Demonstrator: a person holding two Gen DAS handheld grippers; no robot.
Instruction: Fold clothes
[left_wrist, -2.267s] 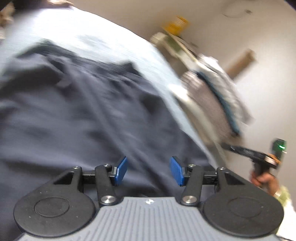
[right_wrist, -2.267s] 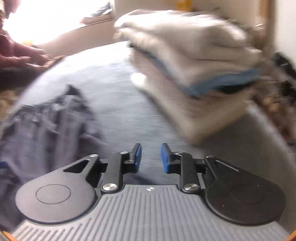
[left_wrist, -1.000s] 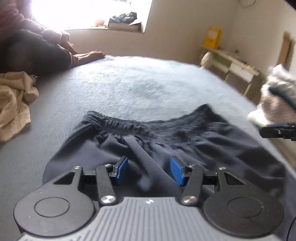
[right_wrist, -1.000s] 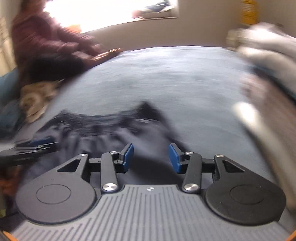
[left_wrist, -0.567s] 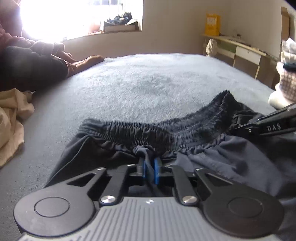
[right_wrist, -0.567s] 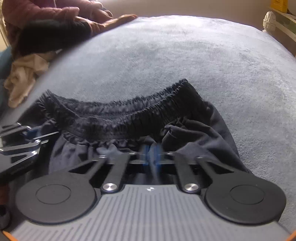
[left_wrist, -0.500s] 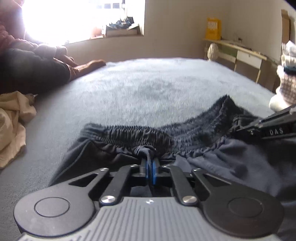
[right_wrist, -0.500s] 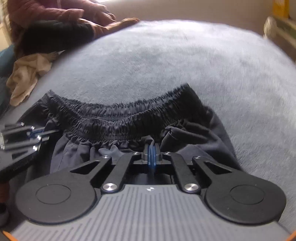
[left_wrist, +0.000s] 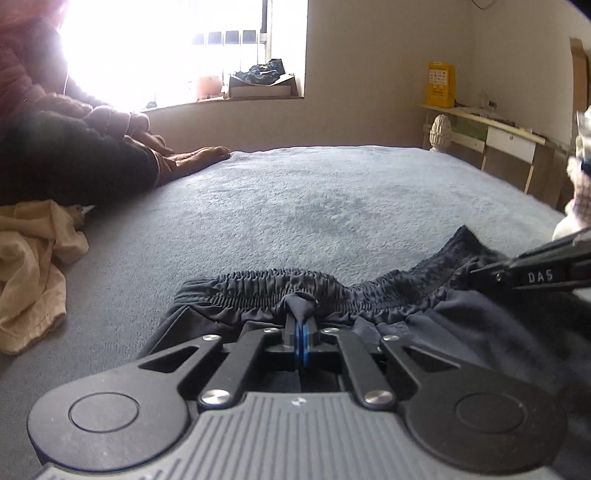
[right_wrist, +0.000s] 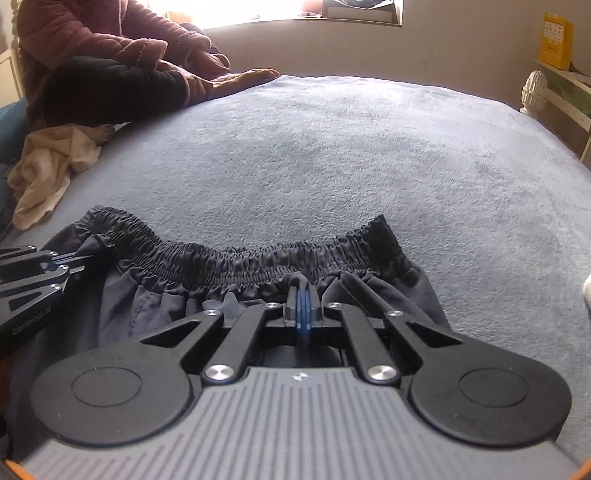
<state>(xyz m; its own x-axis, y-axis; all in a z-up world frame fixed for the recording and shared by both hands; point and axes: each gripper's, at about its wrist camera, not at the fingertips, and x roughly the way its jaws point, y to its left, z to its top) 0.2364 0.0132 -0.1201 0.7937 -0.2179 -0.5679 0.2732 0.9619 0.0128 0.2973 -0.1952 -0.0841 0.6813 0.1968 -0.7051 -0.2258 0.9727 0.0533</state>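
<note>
Slippage risk: left gripper (left_wrist: 300, 341) and right gripper (right_wrist: 303, 314), jaws fully closed, are pinching only thin tucks of the dark shorts (right_wrist: 258, 258) at lower centre, and any lift is likely pulling fabric free.

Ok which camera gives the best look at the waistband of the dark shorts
The right wrist view: the waistband runs nearly unbroken from end to end, with the right claw shut on fabric just below it. The left wrist view sees the waistband lower, with its right end hidden behind the other tool.
</note>
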